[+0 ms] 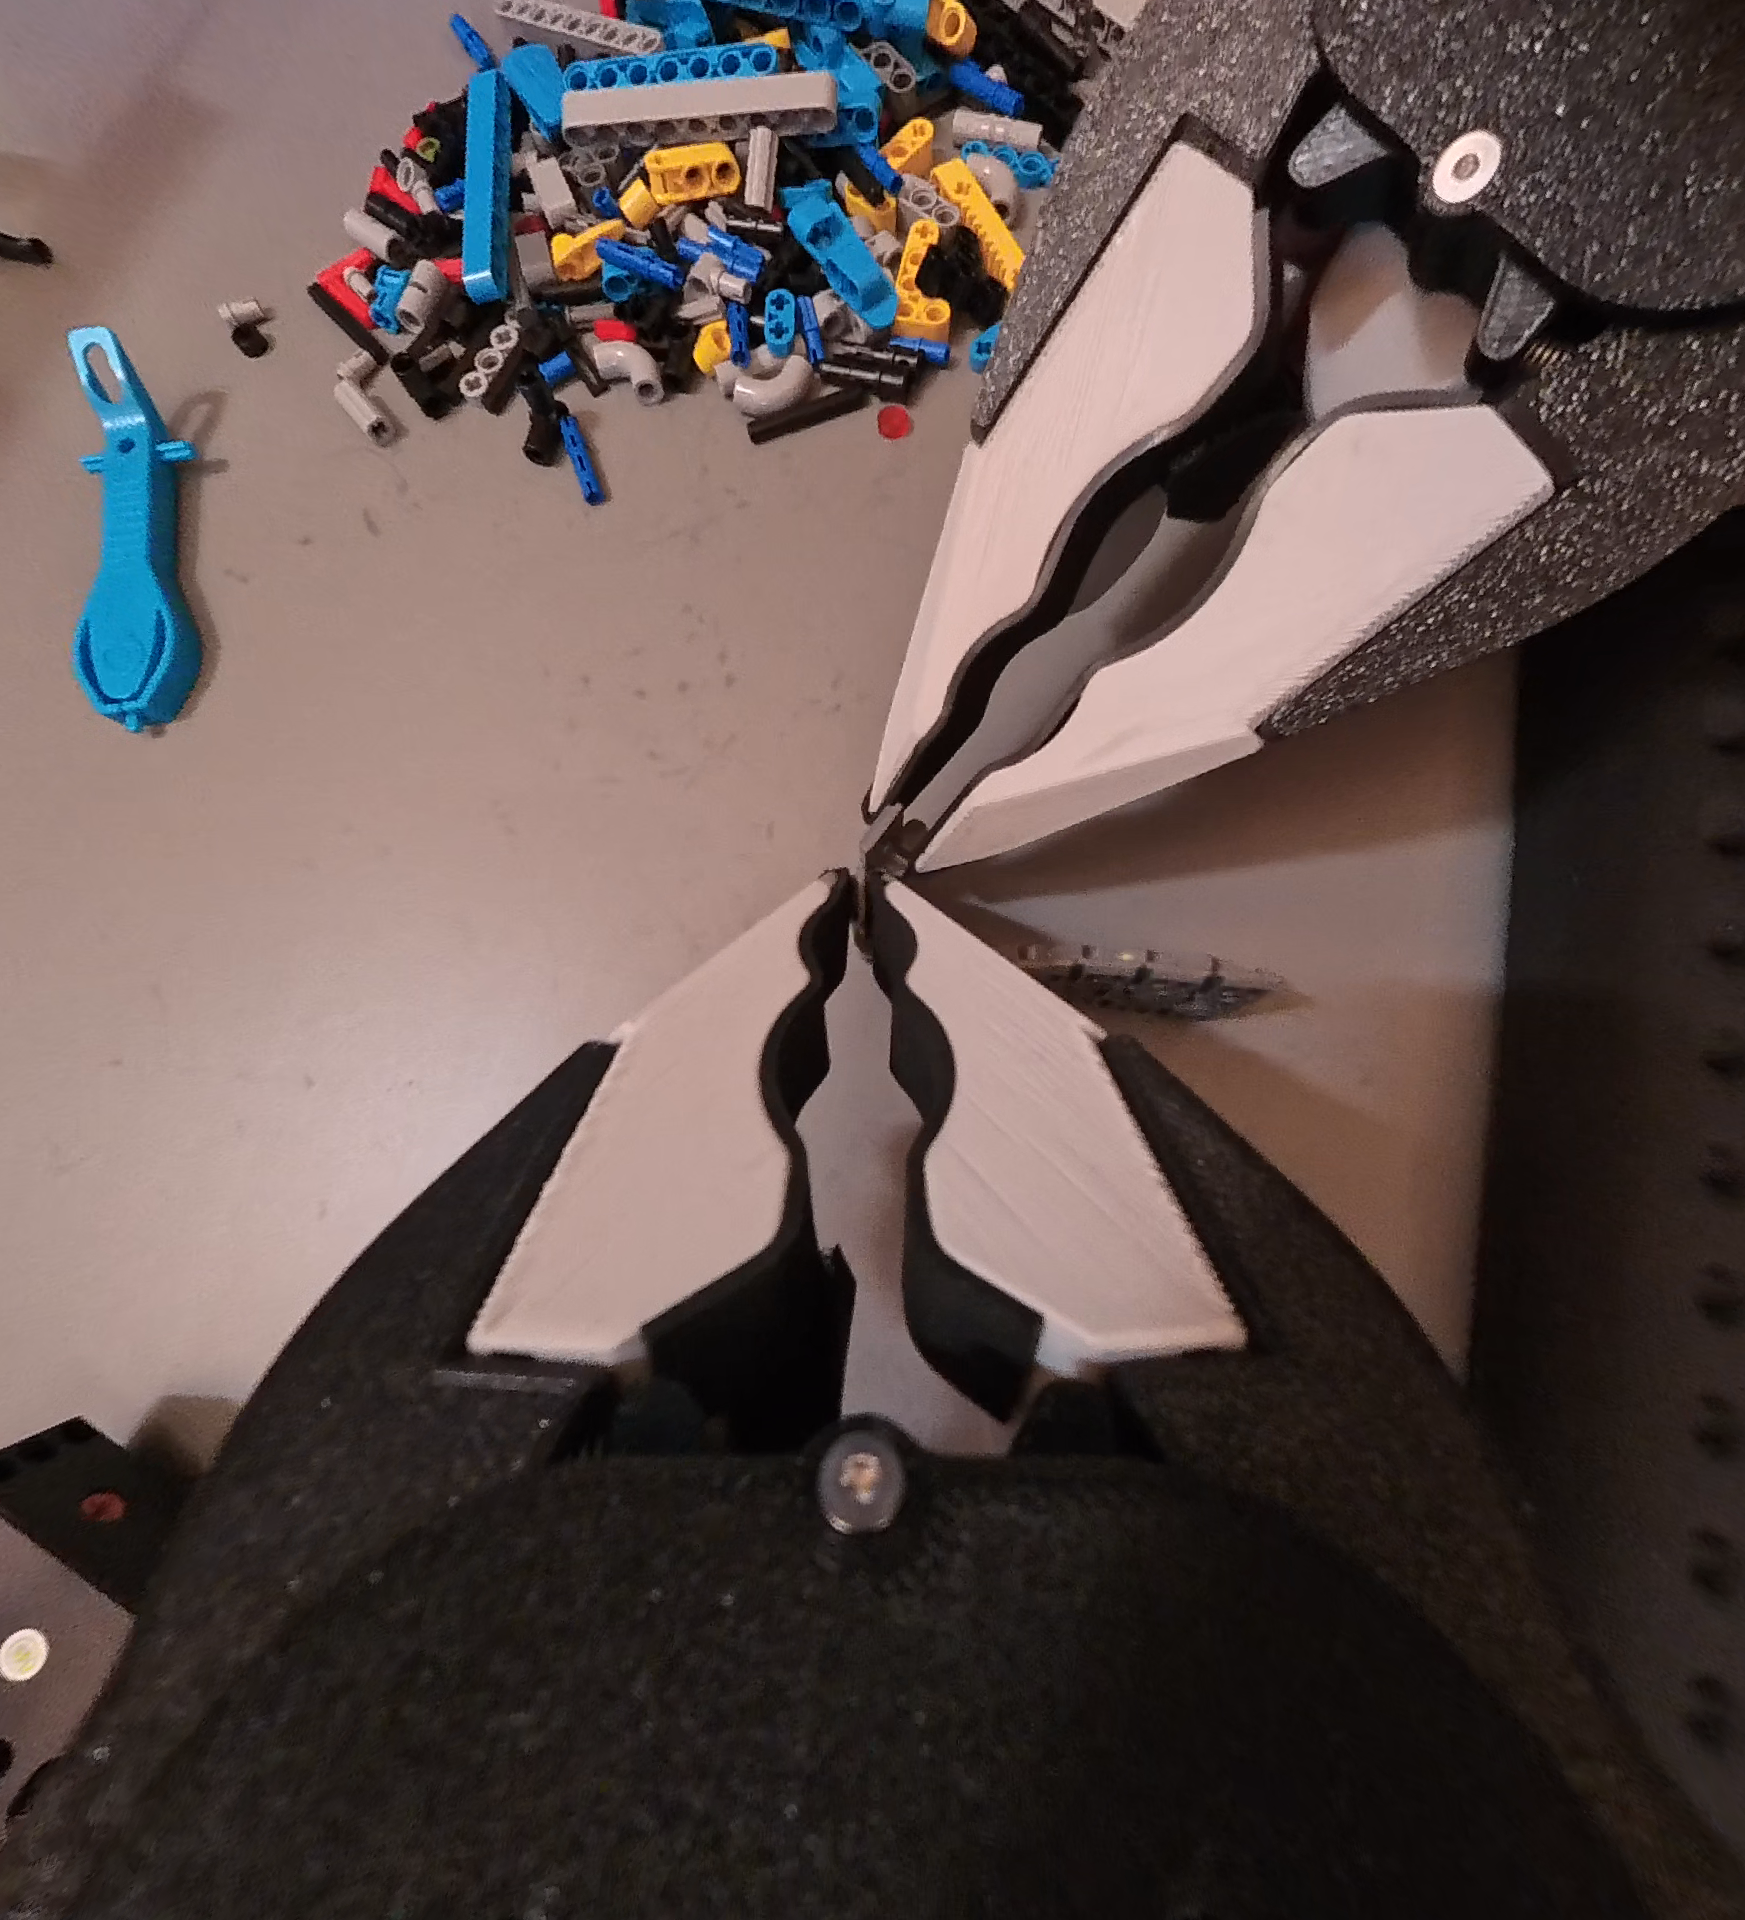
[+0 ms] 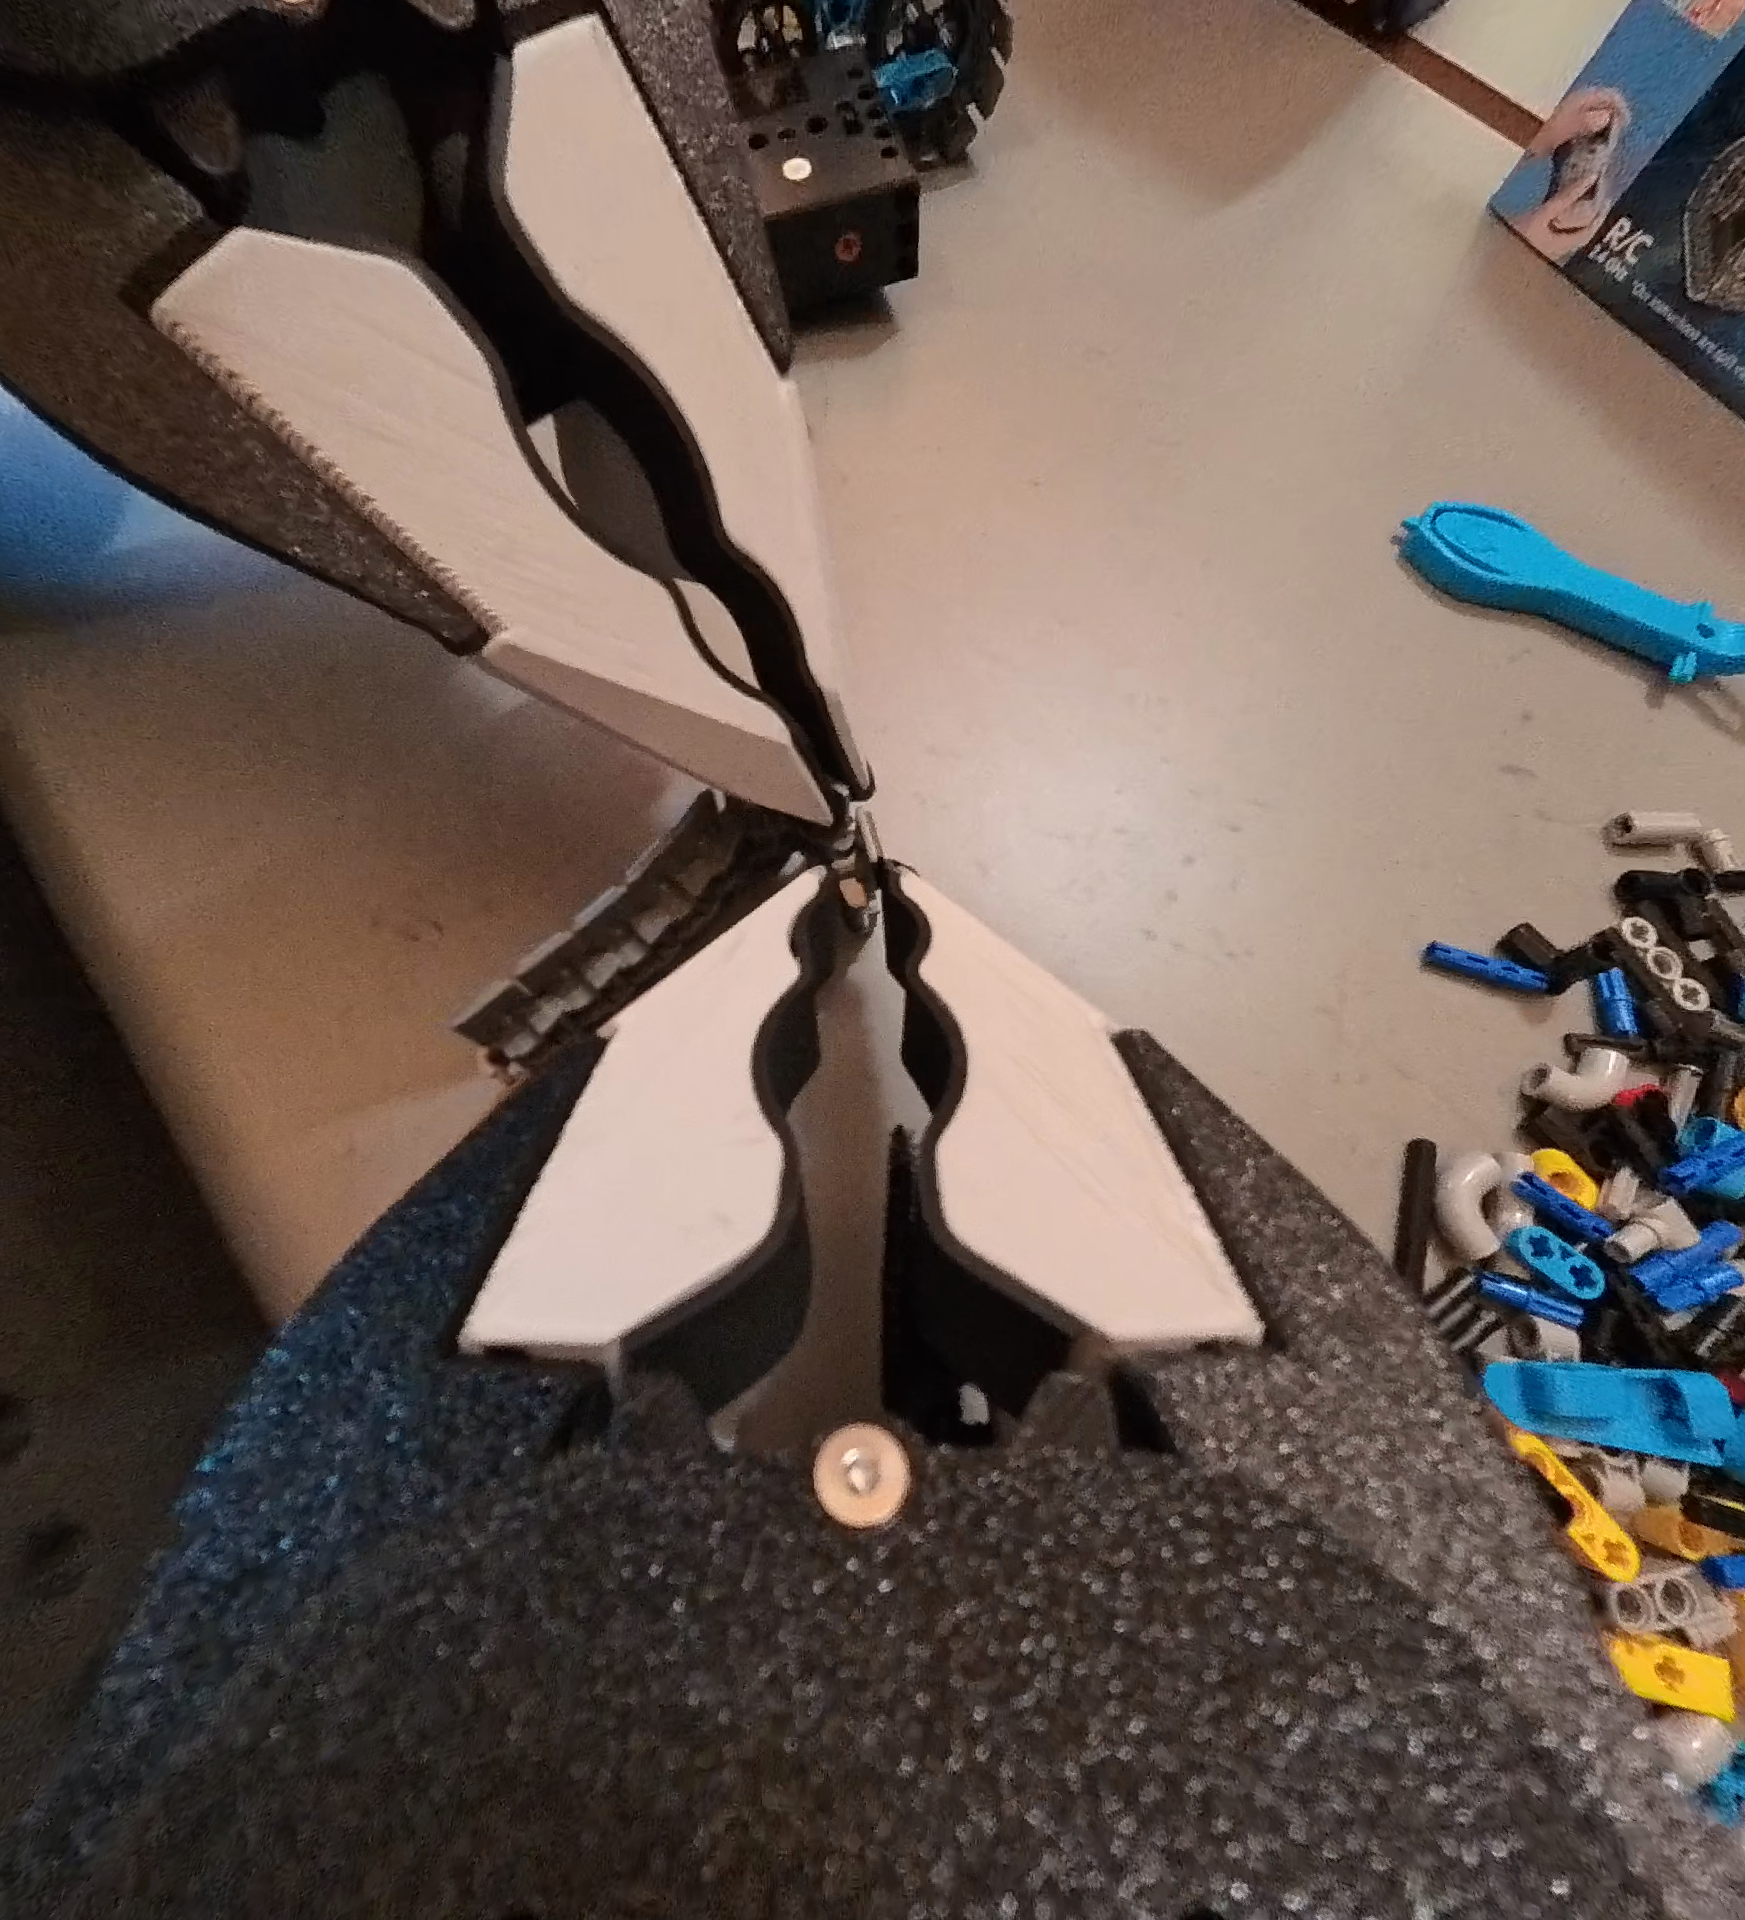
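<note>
My left gripper (image 1: 855, 896) and my right gripper (image 2: 860, 896) meet tip to tip above the beige table (image 1: 494, 831). Both are shut on a small grey and black connector piece (image 2: 855, 860), which also shows in the left wrist view (image 1: 886, 840). I cannot tell whether it is one part or two joined parts. The right gripper (image 1: 891, 826) comes in from the upper right in the left wrist view. The left gripper (image 2: 845, 792) comes in from the upper left in the right wrist view. A flat grey and black beam assembly (image 2: 629, 940) lies on the table just beneath the tips.
A pile of loose blue, yellow, grey and black building parts (image 1: 702, 218) lies on the table (image 2: 1678, 1247). A blue plastic separator tool (image 1: 130, 540) lies apart from it (image 2: 1574, 603). A black block with holes (image 2: 837, 208) and a blue box (image 2: 1699, 208) stand farther off. A dark perforated surface (image 1: 1678, 1039) borders the table. The grippers are tip to tip, or close to it.
</note>
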Tool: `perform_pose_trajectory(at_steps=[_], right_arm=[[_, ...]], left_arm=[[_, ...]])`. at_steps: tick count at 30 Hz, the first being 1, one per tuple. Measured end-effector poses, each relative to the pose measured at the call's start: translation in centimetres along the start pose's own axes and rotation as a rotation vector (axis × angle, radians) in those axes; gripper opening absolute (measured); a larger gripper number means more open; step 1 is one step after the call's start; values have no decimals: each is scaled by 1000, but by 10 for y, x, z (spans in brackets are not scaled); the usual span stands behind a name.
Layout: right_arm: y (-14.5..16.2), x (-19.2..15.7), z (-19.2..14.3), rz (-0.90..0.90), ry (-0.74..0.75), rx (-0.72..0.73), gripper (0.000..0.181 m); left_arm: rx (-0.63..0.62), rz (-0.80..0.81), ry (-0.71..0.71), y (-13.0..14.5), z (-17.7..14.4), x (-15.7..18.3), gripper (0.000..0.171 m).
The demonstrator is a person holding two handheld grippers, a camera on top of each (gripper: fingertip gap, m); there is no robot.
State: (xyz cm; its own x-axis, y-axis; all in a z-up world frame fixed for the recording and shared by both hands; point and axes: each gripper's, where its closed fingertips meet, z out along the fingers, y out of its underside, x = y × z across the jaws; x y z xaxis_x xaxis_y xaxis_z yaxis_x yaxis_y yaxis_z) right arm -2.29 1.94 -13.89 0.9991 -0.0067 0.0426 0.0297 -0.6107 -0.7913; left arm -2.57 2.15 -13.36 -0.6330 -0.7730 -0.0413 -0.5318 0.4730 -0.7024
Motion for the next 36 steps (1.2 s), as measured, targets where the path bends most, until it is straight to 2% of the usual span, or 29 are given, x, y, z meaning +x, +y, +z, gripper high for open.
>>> perform_pose_trajectory(at_steps=[8, 11, 16, 22, 29, 30, 32, 34, 36], right_arm=[[-11, 2, -7, 85, -98, 94, 6], [-1, -3, -2, 72, -135, 42, 12], [-3, 0, 0, 36, -93, 35, 5], [-1, 6, -1, 196, -126, 18, 2], [-1, 21, 0, 228, 39, -2, 1], [-1, 26, 1, 230, 75, -2, 1], [6, 71, -11, 200, 302, -34, 0], [4, 76, -13, 388, 168, 62, 1], [8, 73, -16, 433, 105, 82, 1]], left_arm=[[28, -6, 32, 0, 0, 2, 1], [34, -16, 39, 0, 0, 2, 1], [37, 2, 34, 0, 0, 4, 2], [70, 25, -32, -4, 4, 2, 2], [42, 135, -227, -10, 11, -8, 2], [39, 124, -205, -10, 12, -6, 2], [86, 102, -42, -18, 16, 27, 1], [79, 170, -147, -20, 19, 23, 2], [88, 163, -116, -20, 19, 23, 2]])
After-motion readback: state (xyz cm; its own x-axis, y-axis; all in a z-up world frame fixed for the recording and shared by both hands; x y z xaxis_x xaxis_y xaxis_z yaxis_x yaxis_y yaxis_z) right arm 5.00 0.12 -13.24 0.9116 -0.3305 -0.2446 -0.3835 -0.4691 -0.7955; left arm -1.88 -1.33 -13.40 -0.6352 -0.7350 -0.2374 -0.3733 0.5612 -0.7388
